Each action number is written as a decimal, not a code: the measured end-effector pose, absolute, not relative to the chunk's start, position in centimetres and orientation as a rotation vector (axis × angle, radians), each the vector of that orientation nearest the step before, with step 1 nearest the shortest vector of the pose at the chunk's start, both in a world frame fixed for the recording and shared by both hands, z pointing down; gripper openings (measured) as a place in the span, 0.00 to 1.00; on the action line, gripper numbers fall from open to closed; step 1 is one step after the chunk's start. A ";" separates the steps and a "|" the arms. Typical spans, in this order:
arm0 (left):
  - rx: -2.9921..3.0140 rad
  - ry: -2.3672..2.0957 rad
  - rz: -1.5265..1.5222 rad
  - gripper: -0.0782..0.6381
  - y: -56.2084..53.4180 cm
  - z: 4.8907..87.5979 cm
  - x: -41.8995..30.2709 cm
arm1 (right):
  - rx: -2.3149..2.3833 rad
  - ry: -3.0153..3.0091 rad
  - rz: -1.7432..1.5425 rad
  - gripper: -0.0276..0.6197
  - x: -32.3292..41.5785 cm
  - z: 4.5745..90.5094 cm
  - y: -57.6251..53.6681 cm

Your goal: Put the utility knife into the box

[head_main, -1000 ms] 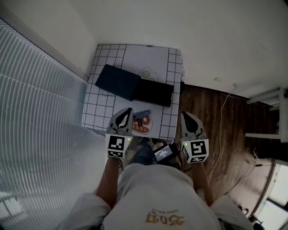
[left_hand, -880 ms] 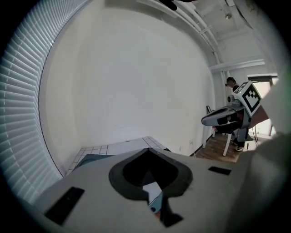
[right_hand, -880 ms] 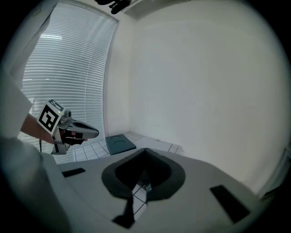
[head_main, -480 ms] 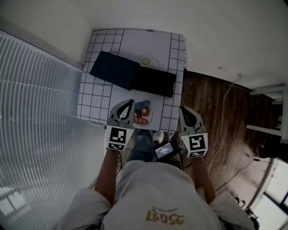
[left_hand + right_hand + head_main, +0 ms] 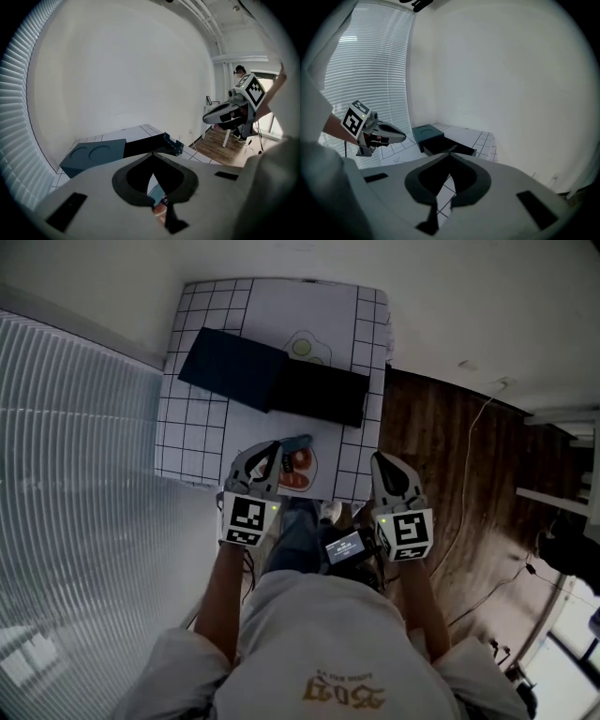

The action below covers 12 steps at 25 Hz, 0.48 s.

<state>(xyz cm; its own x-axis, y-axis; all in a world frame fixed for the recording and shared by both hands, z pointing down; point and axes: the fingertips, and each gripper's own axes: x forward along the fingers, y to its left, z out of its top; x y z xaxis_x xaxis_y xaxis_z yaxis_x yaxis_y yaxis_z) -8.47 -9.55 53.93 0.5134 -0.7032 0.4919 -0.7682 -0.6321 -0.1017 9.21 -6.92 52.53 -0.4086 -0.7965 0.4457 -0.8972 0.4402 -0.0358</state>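
1. The surface [image 5: 202, 442] wears a white cloth with a black grid and stands against a pale wall, with a window blind [image 5: 75, 474] on the left.
2. The box [image 5: 319, 393] lies open across the middle of the surface: a black half, and touching it on the left a dark blue half [image 5: 230, 368] with two round recesses.
3. The utility knife [image 5: 296, 442] lies on the cloth nearer the person than the box and apart from it, at the far edge of a printed food picture [image 5: 298, 472].
4. The left gripper [image 5: 270, 447] hangs over the near edge of the surface, its fingers closed tip to tip with nothing between them, just beside the knife.
5. The right gripper [image 5: 379, 459] is at the surface's near right corner, beside the wooden floor [image 5: 431, 437]; its fingers also meet at the tips, empty.
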 end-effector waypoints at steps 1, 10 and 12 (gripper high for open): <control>2.621 -1.269 0.767 0.12 -9.6 54.2 -8.4 | 1.439 -2.331 0.388 0.05 9.2 52.8 -6.9; 2.604 -1.141 0.824 0.12 -9.3 57.0 -7.6 | 1.416 -2.322 0.424 0.05 8.7 54.6 -7.5; 2.596 -1.122 0.852 0.12 -9.3 57.8 -7.7 | 1.408 -2.312 0.432 0.05 8.6 55.1 -7.6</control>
<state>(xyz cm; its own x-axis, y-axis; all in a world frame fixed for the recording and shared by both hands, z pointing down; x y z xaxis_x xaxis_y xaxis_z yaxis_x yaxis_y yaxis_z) -7.67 -9.27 57.85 0.5488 -0.6081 0.5737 -0.7158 -0.6962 -0.0533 8.63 -7.57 55.10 -0.4140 -0.7708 0.4842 -0.8936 0.4454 -0.0551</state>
